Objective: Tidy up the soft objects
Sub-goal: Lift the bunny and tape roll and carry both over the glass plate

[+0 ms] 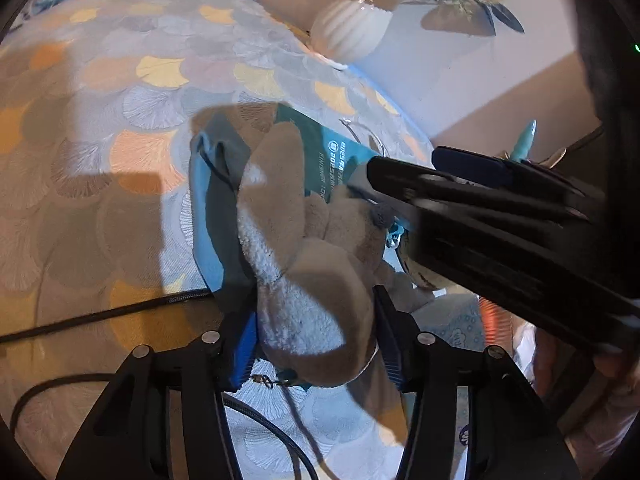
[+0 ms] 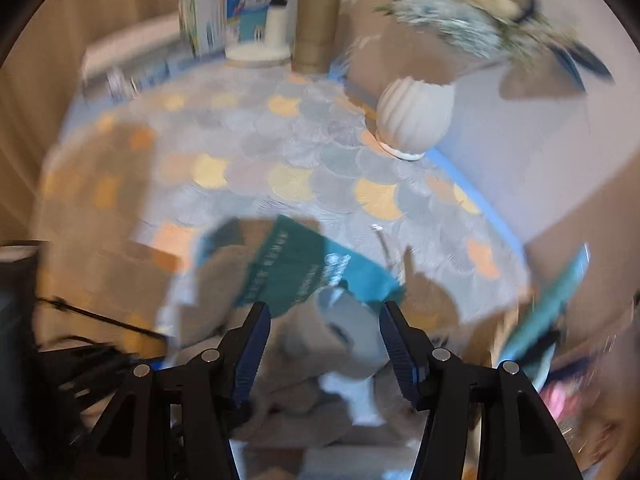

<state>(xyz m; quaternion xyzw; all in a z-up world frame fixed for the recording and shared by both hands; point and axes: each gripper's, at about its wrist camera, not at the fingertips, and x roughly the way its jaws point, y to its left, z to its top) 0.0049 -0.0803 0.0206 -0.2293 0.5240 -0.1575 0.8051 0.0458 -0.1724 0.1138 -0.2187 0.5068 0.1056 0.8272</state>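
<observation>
1. The right wrist view is smearing with motion blur, so the box [image 2: 244, 8] and plant [image 2: 452, 12] at the table's far edge are staying unreadable.
2. The right tongs [image 1: 404, 178] are covering part of the teal cloth [image 1: 320, 148], whose print is reading too small.
3. The plush toy [image 1: 304, 264] is hiding the cloth beneath.

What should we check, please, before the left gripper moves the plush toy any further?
1. Left gripper closed on the plush toy: ok, both pads press its sides.
2. Right gripper free: ok, jaws open around the toy, but that view is blurred.
3. Teal cloth clear of the toy: not ok, the toy lies on it.
4. Black cable clear of the left fingers: cannot tell, it runs close beneath.
5. White vase out of the way: ok, it stands well behind.
</observation>
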